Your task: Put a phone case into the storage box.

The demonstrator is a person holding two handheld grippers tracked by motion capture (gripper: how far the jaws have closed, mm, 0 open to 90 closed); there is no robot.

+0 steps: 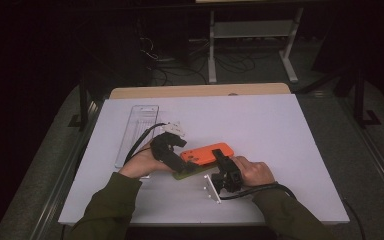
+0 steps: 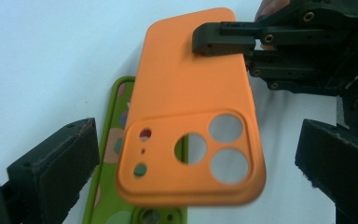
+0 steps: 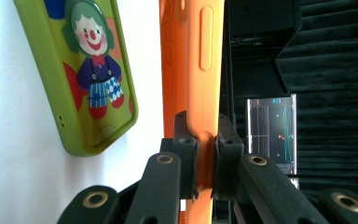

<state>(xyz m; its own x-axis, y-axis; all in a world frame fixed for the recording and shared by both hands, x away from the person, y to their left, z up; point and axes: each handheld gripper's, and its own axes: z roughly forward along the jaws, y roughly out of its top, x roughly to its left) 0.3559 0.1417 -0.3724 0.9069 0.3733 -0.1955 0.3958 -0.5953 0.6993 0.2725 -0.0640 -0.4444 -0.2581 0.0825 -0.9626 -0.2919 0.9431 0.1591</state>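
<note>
High view: on the white desk [image 1: 280, 130], the orange phone case [image 1: 207, 153] sits above the green phone case [image 1: 187, 173], with the left hand-held gripper [image 1: 176, 150] at its left end, the right hand-held gripper [image 1: 221, 159] at its right end, and a clear plastic tray [image 1: 136, 132] well to its left. Left gripper view: the orange phone case [image 2: 191, 116], camera cutouts nearest, lies between the left hand-held gripper's [image 2: 191, 168] jaws, which stand wide apart and clear of it, the green phone case [image 2: 114, 154] beneath its left edge. Right gripper view: the right hand-held gripper [image 3: 206, 154] is clamped on the edge of the orange phone case [image 3: 198, 70], with the green phone case [image 3: 86, 70], bearing a clown picture, lying beside it on the desk.
</note>
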